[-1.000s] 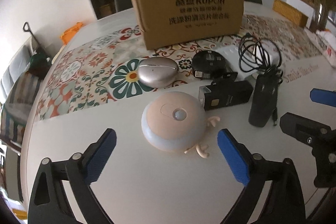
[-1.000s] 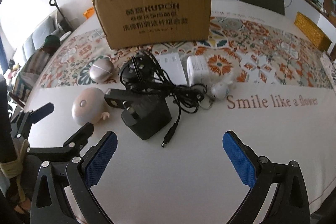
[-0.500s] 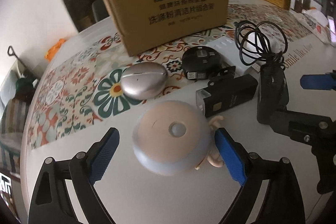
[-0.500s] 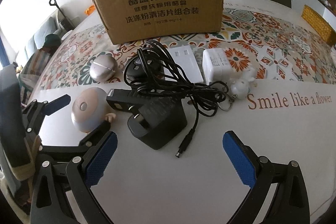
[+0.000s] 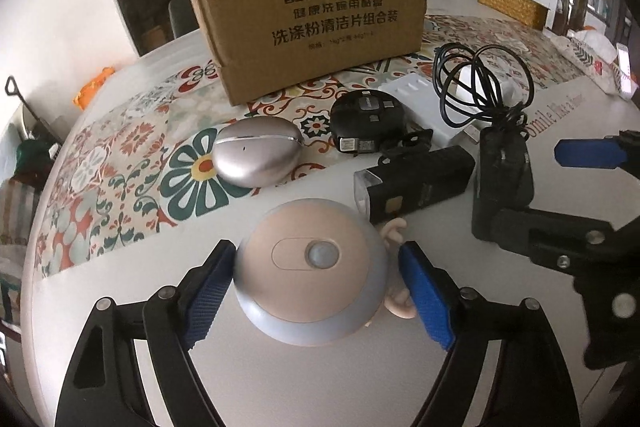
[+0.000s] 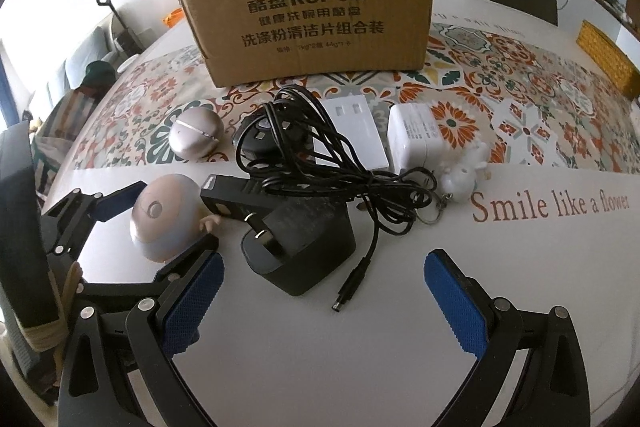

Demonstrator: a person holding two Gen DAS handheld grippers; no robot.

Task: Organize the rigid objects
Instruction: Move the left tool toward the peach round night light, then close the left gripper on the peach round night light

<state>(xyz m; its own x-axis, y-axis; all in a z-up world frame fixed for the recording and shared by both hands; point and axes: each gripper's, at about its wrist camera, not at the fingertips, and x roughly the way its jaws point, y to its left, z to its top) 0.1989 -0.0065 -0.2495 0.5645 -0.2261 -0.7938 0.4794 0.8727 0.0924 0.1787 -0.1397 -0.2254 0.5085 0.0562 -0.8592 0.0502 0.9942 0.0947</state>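
Note:
A round pink and pale blue toy light [image 5: 310,269] with small arms sits on the table between the fingers of my left gripper [image 5: 316,297]; the left pad touches it and the right pad stands just beside it. It also shows in the right wrist view [image 6: 166,217]. My right gripper [image 6: 326,305] is open and empty, in front of a black power adapter [image 6: 300,247] with a tangled cable [image 6: 316,151]. A black rectangular device [image 5: 416,185], a silver egg-shaped case [image 5: 258,157] and a black round device [image 5: 366,117] lie behind.
A tall cardboard box [image 6: 308,11] stands at the back on the patterned tablecloth [image 6: 520,87]. A white strip [image 6: 354,135], a white charger [image 6: 416,137] and a small white figurine with a key ring [image 6: 462,177] lie to the right. A wicker basket [image 6: 608,57] stands far right.
My left gripper has moved forward and its fingers have closed in around the toy light. My right gripper has moved forward towards the adapter and stayed open.

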